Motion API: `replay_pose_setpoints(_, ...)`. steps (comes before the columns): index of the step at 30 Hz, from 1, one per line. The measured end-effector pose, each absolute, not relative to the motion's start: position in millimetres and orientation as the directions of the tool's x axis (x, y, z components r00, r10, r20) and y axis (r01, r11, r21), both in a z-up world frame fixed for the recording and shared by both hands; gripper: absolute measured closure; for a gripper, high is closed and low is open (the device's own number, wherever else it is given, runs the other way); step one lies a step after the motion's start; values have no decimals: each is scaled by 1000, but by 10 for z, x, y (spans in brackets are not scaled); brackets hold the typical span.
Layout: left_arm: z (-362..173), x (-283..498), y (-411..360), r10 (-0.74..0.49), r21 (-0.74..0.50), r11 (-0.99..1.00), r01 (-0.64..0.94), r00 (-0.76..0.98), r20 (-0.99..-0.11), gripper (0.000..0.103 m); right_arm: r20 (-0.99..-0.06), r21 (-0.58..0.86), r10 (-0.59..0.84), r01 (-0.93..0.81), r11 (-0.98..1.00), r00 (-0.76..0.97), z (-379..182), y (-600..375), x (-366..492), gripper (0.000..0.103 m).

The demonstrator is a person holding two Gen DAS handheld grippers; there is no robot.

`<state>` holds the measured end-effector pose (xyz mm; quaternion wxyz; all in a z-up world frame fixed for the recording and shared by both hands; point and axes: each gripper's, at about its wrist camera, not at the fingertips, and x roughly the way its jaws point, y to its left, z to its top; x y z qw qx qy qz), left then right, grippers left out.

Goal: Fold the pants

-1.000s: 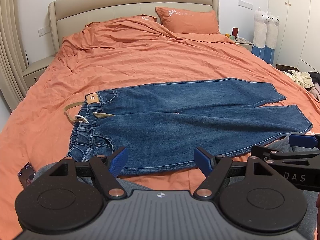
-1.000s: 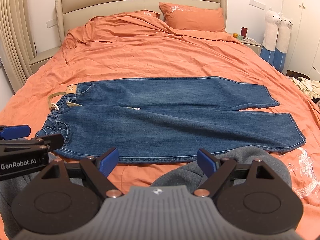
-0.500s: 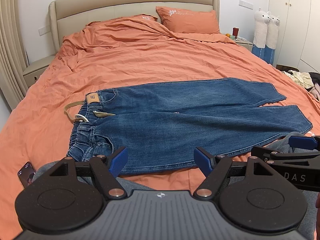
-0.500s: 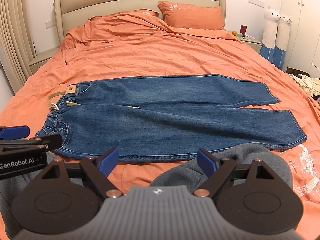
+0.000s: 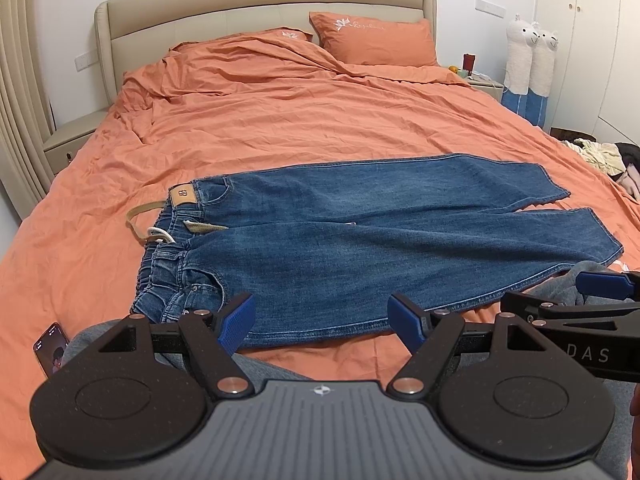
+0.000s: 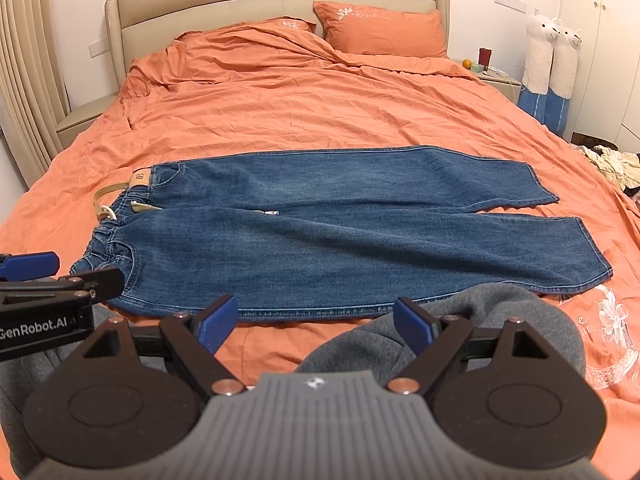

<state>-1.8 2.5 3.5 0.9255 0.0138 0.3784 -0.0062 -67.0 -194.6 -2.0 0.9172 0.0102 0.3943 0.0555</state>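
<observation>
We are holding the left claw [image 5: 322, 316] and right claw [image 6: 316, 322] wide open and empty above the jeans [image 5: 360, 240] lying flat across the bed [image 5: 280, 120], risking pinching the orange sheet [image 6: 280, 120] with the denim

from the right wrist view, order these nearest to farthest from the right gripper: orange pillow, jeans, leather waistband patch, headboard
From the right gripper, jaws open:
1. jeans, spread flat just ahead across the bed
2. leather waistband patch, far left corner of the waistband
3. orange pillow, at the head of the bed, right of centre
4. headboard, behind the pillow against the wall
</observation>
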Motion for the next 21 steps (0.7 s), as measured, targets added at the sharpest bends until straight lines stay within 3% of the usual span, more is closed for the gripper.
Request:
replay_pose_setpoints(15, 25, 0, 54, 0, 26, 999, 25, 717, -697, 15, -731, 68, 116, -97, 993, 672, -69, -1972, -619, 22)
replay_pose_setpoints(21, 50, 223, 400, 23, 55, 998, 19, 739, -673, 25, -694, 63, 104, -84, 994, 712, -184, -2114, -347, 22)
